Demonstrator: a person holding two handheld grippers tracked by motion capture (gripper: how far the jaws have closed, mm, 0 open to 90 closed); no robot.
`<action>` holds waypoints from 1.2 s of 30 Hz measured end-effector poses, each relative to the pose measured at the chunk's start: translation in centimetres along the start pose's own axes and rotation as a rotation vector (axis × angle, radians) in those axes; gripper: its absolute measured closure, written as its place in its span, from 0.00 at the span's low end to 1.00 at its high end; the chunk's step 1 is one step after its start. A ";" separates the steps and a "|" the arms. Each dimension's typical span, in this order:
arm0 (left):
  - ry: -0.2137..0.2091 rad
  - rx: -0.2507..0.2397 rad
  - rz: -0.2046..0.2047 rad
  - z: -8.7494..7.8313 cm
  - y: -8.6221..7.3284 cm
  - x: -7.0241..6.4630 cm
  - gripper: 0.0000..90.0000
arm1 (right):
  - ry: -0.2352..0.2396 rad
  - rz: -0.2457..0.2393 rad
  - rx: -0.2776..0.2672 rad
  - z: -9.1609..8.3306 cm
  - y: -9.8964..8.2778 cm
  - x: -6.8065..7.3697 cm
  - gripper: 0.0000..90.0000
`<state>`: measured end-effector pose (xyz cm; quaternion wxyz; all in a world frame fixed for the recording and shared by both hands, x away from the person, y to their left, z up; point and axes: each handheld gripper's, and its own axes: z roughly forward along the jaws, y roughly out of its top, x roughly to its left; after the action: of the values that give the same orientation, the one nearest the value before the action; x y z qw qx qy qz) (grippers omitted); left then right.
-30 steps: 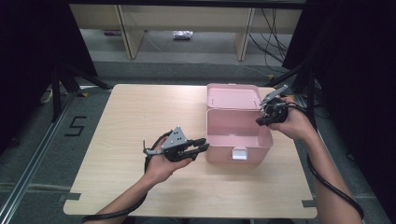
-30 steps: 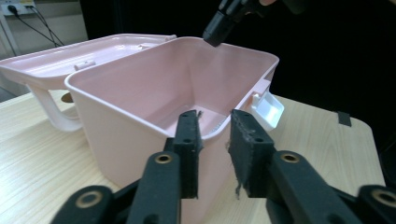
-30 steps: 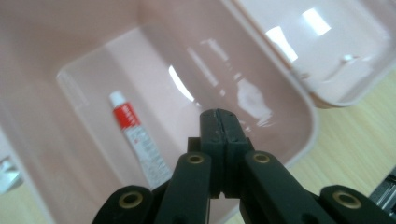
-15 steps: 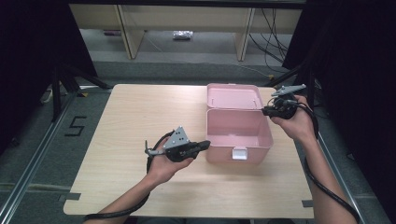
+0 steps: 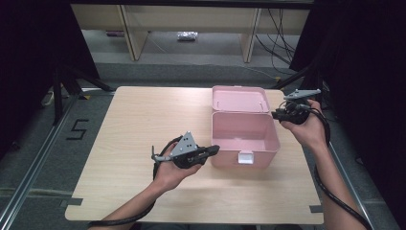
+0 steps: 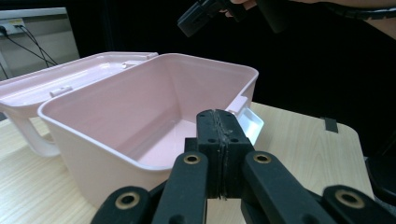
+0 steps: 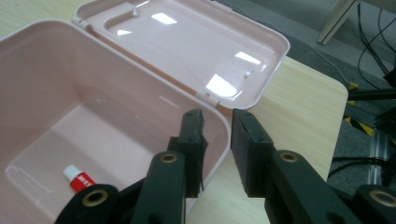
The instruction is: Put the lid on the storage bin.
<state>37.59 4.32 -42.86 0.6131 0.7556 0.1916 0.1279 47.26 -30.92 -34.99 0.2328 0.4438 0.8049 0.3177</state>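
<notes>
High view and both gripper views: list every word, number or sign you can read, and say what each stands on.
"5": black mark on the grey floor left of the table.
Small red and white tube in the pink box: red label with white print, too blurred to read.
Pink box, lid and both grippers: no readable text.

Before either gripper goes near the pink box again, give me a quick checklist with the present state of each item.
1. Pink box lid laid fully back: ok.
2. Small red-and-white tube lying inside on the box floor: ok.
3. Left gripper shut, nothing between its jaws: ok.
4. Right gripper jaws have just been opening, nothing between them: ok.
5. Both grippers off the box: right ok; left cannot tell.
6. Front latch undamaged: cannot tell.
</notes>
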 end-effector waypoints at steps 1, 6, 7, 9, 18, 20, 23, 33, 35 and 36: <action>-0.002 -0.002 0.000 0.1 0.0 0.0 0.99 | 0.000 0.023 -0.004 0.1 0.1 -0.1 0.82; -0.009 -0.014 -0.012 0.6 -0.3 0.1 0.99 | -0.011 0.076 -0.010 0.6 0.6 -0.9 0.80; -0.014 -0.014 -0.011 0.7 -0.3 0.2 0.99 | -0.024 0.059 -0.023 0.9 0.7 -1.2 0.79; -0.025 -0.018 -0.012 0.9 -0.3 0.1 0.99 | -0.024 0.076 -0.019 0.9 0.8 -1.4 0.79; -0.051 -0.024 -0.016 2.3 -0.1 -0.3 0.99 | -0.034 0.194 -0.007 2.5 2.0 -2.3 0.76; -0.052 -0.012 -0.010 2.5 -0.2 -0.4 0.99 | -0.028 0.205 -0.015 3.1 2.2 -2.5 0.76; -0.054 -0.011 -0.011 2.8 -0.2 -0.4 0.99 | -0.045 0.198 0.000 3.8 2.8 -2.5 0.78; -0.077 -0.006 0.004 4.2 0.1 -0.8 0.99 | -0.067 0.253 0.054 5.9 4.2 -3.7 0.83; -0.078 -0.004 0.007 4.4 0.1 -0.8 0.99 | -0.074 0.251 0.062 6.2 4.3 -4.1 0.85; -0.080 -0.004 0.008 4.6 0.1 -0.8 0.99 | -0.084 0.232 0.057 6.5 4.2 -4.5 0.85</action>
<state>38.86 -0.04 -43.74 0.6212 0.7597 0.1638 0.1004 56.15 -31.10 -36.05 0.2155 0.5534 0.7464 0.3004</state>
